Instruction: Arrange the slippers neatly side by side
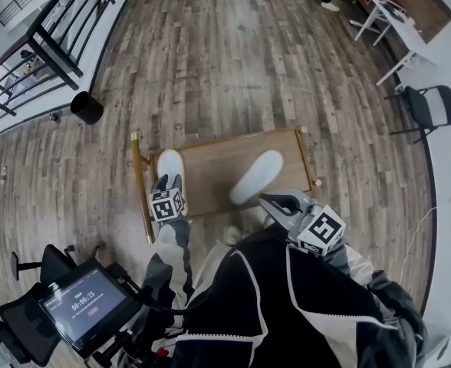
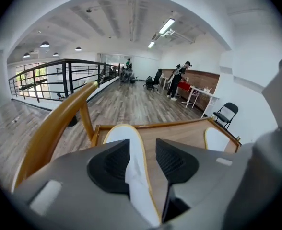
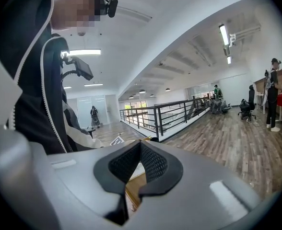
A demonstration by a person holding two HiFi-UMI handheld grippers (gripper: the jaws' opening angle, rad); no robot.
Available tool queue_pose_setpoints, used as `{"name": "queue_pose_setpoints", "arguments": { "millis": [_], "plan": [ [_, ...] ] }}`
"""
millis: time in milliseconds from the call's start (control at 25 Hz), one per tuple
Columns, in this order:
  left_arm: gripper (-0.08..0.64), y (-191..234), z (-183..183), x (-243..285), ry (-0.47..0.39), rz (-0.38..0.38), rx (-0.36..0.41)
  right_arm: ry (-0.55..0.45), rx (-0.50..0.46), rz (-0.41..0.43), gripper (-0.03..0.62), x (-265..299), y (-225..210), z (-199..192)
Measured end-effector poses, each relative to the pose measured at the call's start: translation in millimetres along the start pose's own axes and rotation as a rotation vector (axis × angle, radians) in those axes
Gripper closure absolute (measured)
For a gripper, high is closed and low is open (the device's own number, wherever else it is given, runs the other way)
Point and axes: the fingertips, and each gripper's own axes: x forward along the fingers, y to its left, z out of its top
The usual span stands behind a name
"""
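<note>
Two white slippers lie on a low wooden table (image 1: 210, 171). The left slipper (image 1: 169, 167) lies lengthwise at the table's left end; the right slipper (image 1: 256, 176) lies slanted near the middle right. My left gripper (image 1: 172, 184) hovers over the left slipper's heel. In the left gripper view that slipper's (image 2: 126, 138) yellow-edged sole runs between the jaws of the left gripper (image 2: 142, 163), which stand apart with a gap on the right side; the other slipper (image 2: 217, 139) shows at far right. My right gripper (image 1: 275, 202) is shut and empty (image 3: 140, 164) at the table's near right edge.
A wooden rail (image 1: 139, 182) runs along the table's left end. A black bin (image 1: 87, 107) stands to the far left, by a dark railing (image 1: 57, 48). A folding chair (image 1: 432, 106) and a white table (image 1: 398, 21) stand at the right. A screen (image 1: 80, 305) sits near my body.
</note>
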Motion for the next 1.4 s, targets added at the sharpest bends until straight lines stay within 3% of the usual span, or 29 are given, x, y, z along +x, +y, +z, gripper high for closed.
{"name": "queue_pose_setpoints", "arguments": {
  "millis": [280,480,640,800,1080,1400],
  "plan": [
    [0.440,-86,92,-101,-0.292,-0.181,0.130,-0.034,-0.026,0.058,0.588,7,14,19],
    [0.485,-135,119,-165,-0.454,-0.336,0.167,-0.047,-0.031,0.088,0.588,22,23,19],
    [0.529,-161,149,-193,-0.569,-0.415,0.189,-0.063,-0.051,0.114,0.588,38,19,24],
    [0.540,-170,157,-205,-0.602,-0.439,0.199,-0.081,-0.046,0.128,0.588,44,18,28],
    [0.540,-186,161,-239,-0.677,-0.521,0.118,-0.090,-0.025,0.110,0.589,49,17,25],
    [0.540,-193,160,-239,-0.679,-0.538,0.139,-0.100,-0.011,0.093,0.589,49,12,24]
  ]
}}
